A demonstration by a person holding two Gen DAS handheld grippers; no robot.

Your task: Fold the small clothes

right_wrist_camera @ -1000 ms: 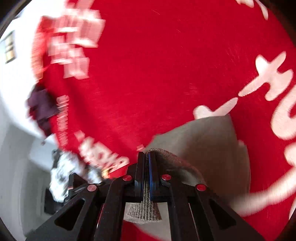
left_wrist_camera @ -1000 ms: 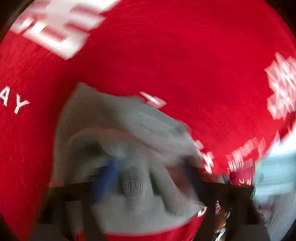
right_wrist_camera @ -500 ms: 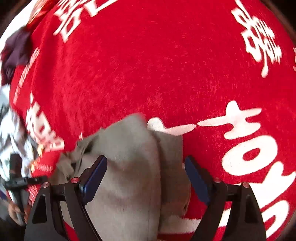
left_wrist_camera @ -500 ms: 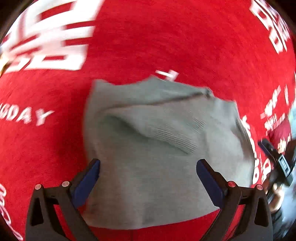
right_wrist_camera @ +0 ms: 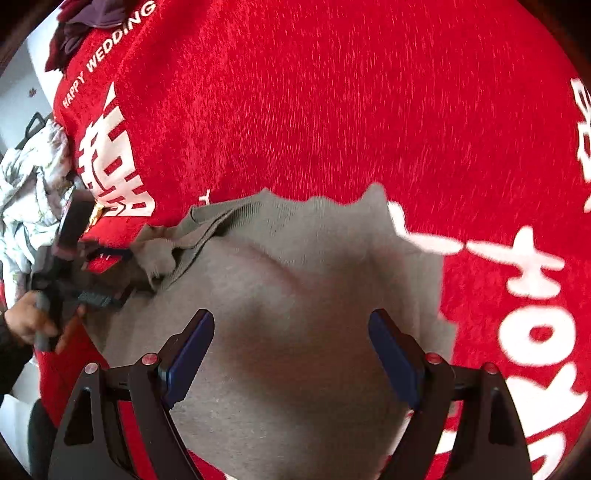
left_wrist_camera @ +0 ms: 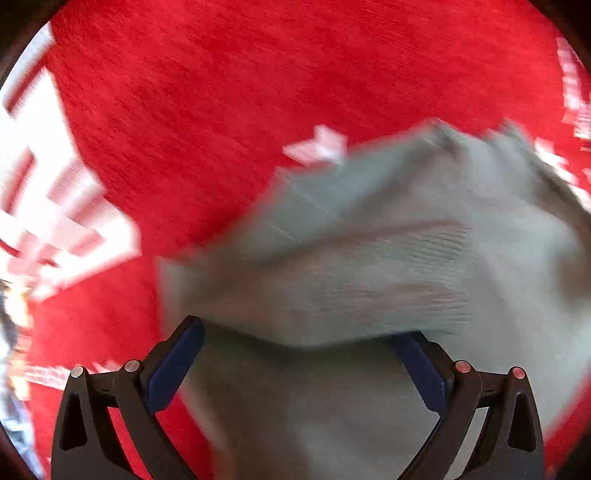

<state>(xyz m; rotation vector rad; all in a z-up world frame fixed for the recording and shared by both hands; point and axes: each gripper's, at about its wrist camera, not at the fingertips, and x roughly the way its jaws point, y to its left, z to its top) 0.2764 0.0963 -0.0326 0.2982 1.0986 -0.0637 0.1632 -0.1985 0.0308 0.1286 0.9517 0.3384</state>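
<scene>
A small grey knit garment (right_wrist_camera: 295, 295) lies folded on a red cloth with white lettering (right_wrist_camera: 332, 110). My right gripper (right_wrist_camera: 291, 332) is open just above the garment's near part, with nothing between its blue pads. My left gripper (left_wrist_camera: 299, 332) is open too, and a fold of the grey garment (left_wrist_camera: 369, 266) lies over the gap between its fingers; this view is blurred. In the right wrist view the left gripper (right_wrist_camera: 74, 258) shows at the garment's left edge, near its ribbed hem.
The red cloth covers the whole work surface. A pile of white patterned fabric (right_wrist_camera: 29, 192) lies off its left edge. Dark purple clothes (right_wrist_camera: 85, 22) sit at the far left corner.
Both grippers opened and let go of the grey garment, which now lies flat on the red cloth. The left gripper has moved left along the garment.
</scene>
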